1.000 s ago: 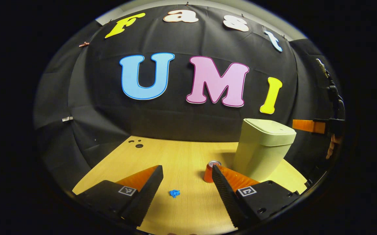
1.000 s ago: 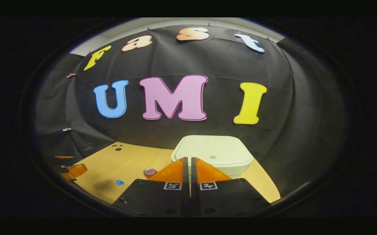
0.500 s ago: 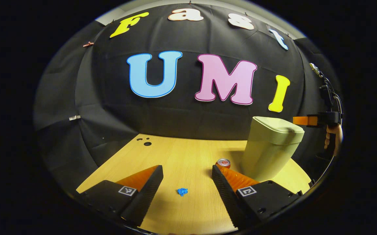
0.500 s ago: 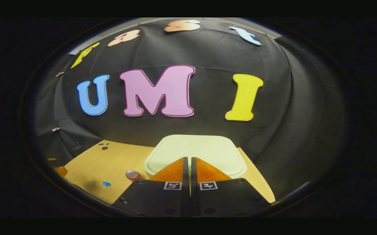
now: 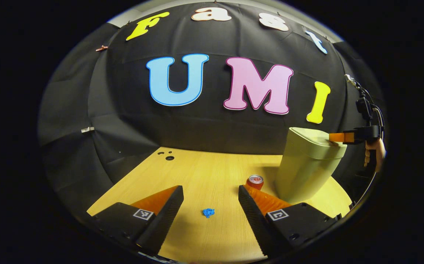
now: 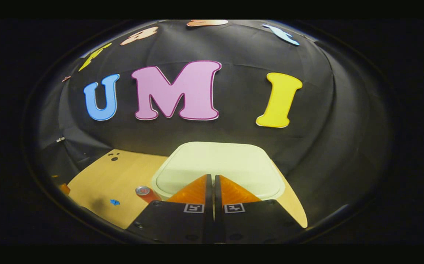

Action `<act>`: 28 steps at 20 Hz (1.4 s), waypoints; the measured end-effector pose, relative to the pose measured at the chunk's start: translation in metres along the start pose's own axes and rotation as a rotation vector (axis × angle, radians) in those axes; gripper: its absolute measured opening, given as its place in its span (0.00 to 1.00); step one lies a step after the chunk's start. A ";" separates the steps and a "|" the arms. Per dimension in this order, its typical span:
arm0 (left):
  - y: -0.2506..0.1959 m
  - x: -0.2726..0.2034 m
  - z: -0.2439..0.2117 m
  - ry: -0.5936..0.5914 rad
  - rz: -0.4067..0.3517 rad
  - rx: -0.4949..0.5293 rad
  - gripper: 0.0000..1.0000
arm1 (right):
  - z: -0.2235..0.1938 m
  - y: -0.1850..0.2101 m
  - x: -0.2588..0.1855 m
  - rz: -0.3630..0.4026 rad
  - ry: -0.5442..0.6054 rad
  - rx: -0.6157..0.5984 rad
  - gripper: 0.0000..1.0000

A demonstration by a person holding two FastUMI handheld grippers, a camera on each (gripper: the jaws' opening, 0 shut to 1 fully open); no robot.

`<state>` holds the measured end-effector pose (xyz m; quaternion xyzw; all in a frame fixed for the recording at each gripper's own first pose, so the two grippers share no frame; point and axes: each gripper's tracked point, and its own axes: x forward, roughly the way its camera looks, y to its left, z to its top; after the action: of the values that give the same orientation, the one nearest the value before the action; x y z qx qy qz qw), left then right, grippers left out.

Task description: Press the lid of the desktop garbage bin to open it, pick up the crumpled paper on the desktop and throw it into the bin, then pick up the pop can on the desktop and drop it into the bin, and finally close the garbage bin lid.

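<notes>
Jaws together, seemingly touching bin lid [image 6: 219, 163]

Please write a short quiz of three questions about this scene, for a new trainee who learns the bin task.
1. True or false: the lid of the garbage bin is already open.
2. Which gripper has its fingers closed together? A) left gripper B) right gripper
3. What small thing lies on the table between the left gripper's fingers, as seen in the left gripper view?

Key:
1. False; the lid lies flat and closed.
2. B; its fingers meet over the lid, holding nothing.
3. The crumpled paper; the pop can stands upright beside the bin.
</notes>
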<state>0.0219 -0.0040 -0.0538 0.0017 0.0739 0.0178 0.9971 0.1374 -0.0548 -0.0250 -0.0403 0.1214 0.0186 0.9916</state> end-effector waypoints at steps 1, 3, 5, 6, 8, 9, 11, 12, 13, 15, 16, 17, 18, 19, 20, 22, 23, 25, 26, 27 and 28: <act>0.001 0.000 -0.002 0.006 0.004 0.004 0.96 | -0.002 0.001 0.001 0.002 0.000 -0.013 0.01; -0.001 -0.001 -0.003 0.008 -0.001 0.005 0.96 | -0.002 0.001 0.002 -0.001 -0.001 -0.045 0.00; -0.002 -0.001 -0.002 0.004 -0.008 0.003 0.96 | 0.004 0.000 -0.002 -0.009 -0.018 -0.040 0.01; -0.002 -0.001 0.000 0.001 -0.006 0.008 0.97 | 0.009 -0.001 -0.006 -0.016 -0.036 -0.047 0.05; 0.002 -0.003 0.003 -0.012 -0.001 0.004 0.96 | 0.013 -0.002 -0.019 -0.019 -0.059 -0.089 0.00; 0.002 -0.005 0.004 -0.017 -0.004 -0.001 0.97 | 0.022 0.000 -0.030 -0.015 -0.091 -0.104 0.10; 0.006 -0.006 -0.001 -0.011 -0.004 -0.001 0.96 | 0.032 0.002 -0.047 -0.018 -0.147 -0.113 0.10; 0.008 -0.005 -0.006 -0.005 -0.002 0.000 0.96 | 0.034 0.002 -0.052 -0.019 -0.157 -0.099 0.00; 0.009 -0.004 -0.009 0.002 -0.002 -0.001 0.96 | 0.032 0.003 -0.054 -0.018 -0.153 -0.079 0.00; 0.012 -0.001 -0.017 0.015 -0.006 -0.006 0.97 | 0.028 0.004 -0.060 -0.020 -0.142 -0.029 0.01; 0.014 0.001 -0.021 0.018 -0.010 -0.007 0.97 | 0.026 0.003 -0.062 -0.022 -0.140 -0.010 0.00; 0.016 0.004 -0.024 0.022 -0.014 -0.003 0.97 | 0.025 0.002 -0.064 -0.029 -0.137 0.007 0.00; 0.018 0.008 -0.029 0.027 -0.016 0.005 0.96 | 0.022 0.000 -0.068 -0.035 -0.134 0.020 0.00; 0.020 0.012 -0.032 0.032 -0.016 0.013 0.96 | 0.019 -0.002 -0.072 -0.038 -0.129 0.032 0.05; 0.023 0.018 -0.037 0.040 -0.016 0.017 0.97 | 0.016 -0.003 -0.076 -0.040 -0.123 0.043 0.00; 0.024 0.028 -0.049 0.059 -0.026 0.008 0.97 | 0.007 -0.009 -0.082 -0.056 -0.109 0.052 0.00; 0.024 0.036 -0.054 0.070 -0.033 0.001 0.97 | 0.003 -0.012 -0.084 -0.063 -0.101 0.057 0.00; 0.024 0.051 -0.068 0.097 -0.042 -0.010 0.97 | -0.006 -0.016 -0.091 -0.069 -0.080 0.070 0.05; 0.024 0.060 -0.077 0.116 -0.041 -0.011 0.97 | -0.010 -0.017 -0.092 -0.070 -0.069 0.075 0.00; 0.024 0.068 -0.084 0.133 -0.041 -0.010 0.97 | -0.016 -0.018 -0.094 -0.070 -0.053 0.080 0.00; 0.024 0.077 -0.092 0.148 -0.043 -0.010 0.97 | -0.021 -0.020 -0.094 -0.068 -0.038 0.083 0.10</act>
<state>0.0835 0.0227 -0.1565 -0.0060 0.1471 -0.0033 0.9891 0.0419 -0.0790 -0.0212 -0.0028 0.1019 -0.0196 0.9946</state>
